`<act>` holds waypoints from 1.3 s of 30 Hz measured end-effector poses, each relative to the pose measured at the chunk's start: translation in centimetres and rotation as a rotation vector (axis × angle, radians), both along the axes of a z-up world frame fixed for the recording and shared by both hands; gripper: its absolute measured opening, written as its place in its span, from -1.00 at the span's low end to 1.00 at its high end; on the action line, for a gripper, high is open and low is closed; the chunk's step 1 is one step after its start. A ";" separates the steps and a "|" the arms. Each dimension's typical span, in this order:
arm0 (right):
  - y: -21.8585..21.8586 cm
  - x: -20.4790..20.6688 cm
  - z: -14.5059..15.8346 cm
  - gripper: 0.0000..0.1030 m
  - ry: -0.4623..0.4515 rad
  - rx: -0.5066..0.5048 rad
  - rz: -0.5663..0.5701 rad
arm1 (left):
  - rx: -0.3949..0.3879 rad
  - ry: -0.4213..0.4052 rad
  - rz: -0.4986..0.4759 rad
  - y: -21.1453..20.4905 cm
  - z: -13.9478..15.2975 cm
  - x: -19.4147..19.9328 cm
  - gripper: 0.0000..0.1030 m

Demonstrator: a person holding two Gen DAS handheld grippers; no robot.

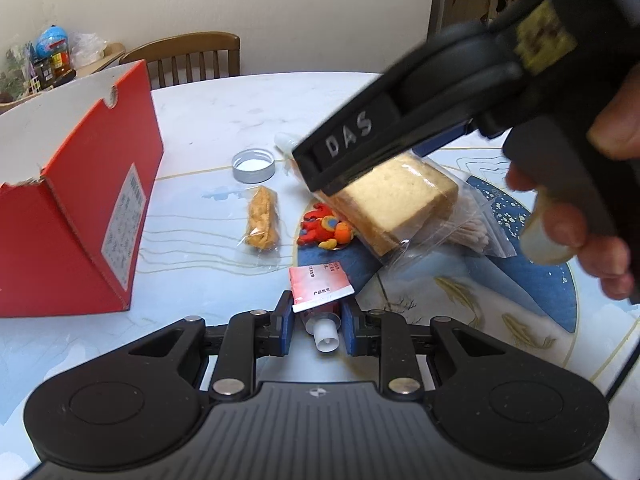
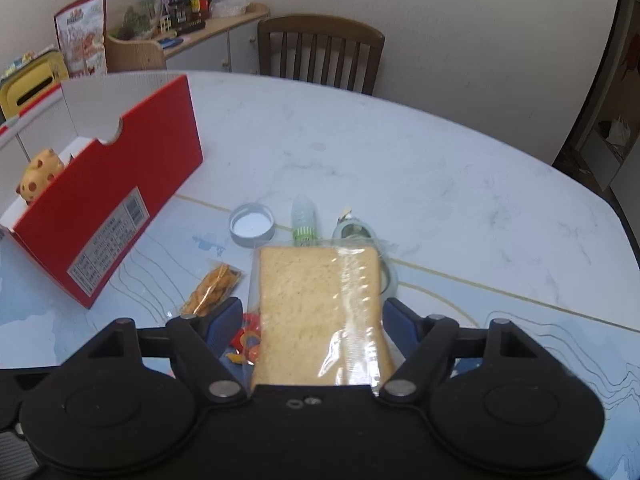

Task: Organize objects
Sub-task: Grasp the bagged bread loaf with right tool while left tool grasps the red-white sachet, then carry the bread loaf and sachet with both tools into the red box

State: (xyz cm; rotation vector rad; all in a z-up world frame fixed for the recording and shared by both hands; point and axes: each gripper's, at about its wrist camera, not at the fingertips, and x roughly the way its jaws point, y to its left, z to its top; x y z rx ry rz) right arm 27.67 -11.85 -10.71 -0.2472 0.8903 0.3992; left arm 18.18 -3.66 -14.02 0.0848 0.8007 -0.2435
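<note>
the desk (image 2: 420, 168), pale marble with a blue fish pattern, is carrying everything. the red box (image 2: 120, 216) is standing open at ten o'clock in the right wrist view, a yellow spotted toy (image 2: 38, 174) peeking over its wall, mostly hidden. the right tongs (image 2: 310, 320) are pointing steeply down, their blue fingers (image 2: 224, 320) sitting wide on either side of the bagged bread (image 2: 316, 312); whether the pads are pressing the bag is hard to tell. in the left wrist view a hand (image 1: 592, 216) is wrapping the right tool's handle at three o'clock, partly cut off by the frame. the left tongs (image 1: 318, 316) are angling down at six o'clock, clamping tight on the red-and-white tube (image 1: 320, 286) near its cap. the bread is hiding part of a clear bottle (image 2: 304, 220) and a tape roll (image 2: 356, 232) at twelve o'clock. a snack packet (image 1: 262, 218), a red-orange toy (image 1: 326, 228) and a jar lid (image 1: 254, 166) are lying just beside one another mid-desk. cotton swabs (image 1: 476, 234) are blurring under the bag.
</note>
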 end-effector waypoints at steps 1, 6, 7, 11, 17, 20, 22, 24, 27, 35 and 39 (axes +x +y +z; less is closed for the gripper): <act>0.2 0.0 -0.2 0.51 0.001 -0.009 0.001 | -0.003 0.001 0.001 0.2 0.1 -0.1 -0.55; 0.9 0.0 -1.0 0.53 -0.020 -0.070 0.010 | -0.016 -0.001 0.000 1.1 0.6 -0.6 -0.55; 1.1 0.0 -1.2 0.54 -0.026 -0.088 0.012 | -0.020 -0.001 -0.001 1.3 0.7 -0.7 -0.55; 1.4 0.1 -1.7 0.54 -0.040 -0.129 0.010 | -0.031 -0.007 -0.012 1.8 1.4 -1.1 -0.55; 1.3 0.5 -2.1 0.54 -0.033 -0.127 -0.008 | -0.043 -0.010 -0.026 2.5 2.1 -1.8 -0.55; 1.3 0.5 -2.2 0.53 -0.035 -0.130 -0.006 | -0.049 -0.003 -0.028 3.0 2.4 -1.9 -0.55; 1.3 0.4 -2.2 0.51 -0.034 -0.129 -0.003 | -0.050 -0.004 -0.033 3.4 2.6 -1.9 -0.55; 1.2 0.3 -2.1 0.43 -0.033 -0.122 0.004 | -0.051 -0.006 -0.039 3.7 2.9 -2.0 -0.55; 1.0 0.0 -1.8 0.38 -0.032 -0.118 0.009 | -0.052 -0.012 -0.048 4.2 3.4 -2.1 -0.55; 0.1 -1.7 0.7 0.35 -0.044 -0.071 -0.013 | -0.056 -0.040 -0.082 5.8 5.4 -1.9 -0.55; 0.3 -3.2 2.9 0.35 -0.058 -0.044 -0.008 | -0.062 -0.055 -0.097 6.8 6.8 -1.9 -0.55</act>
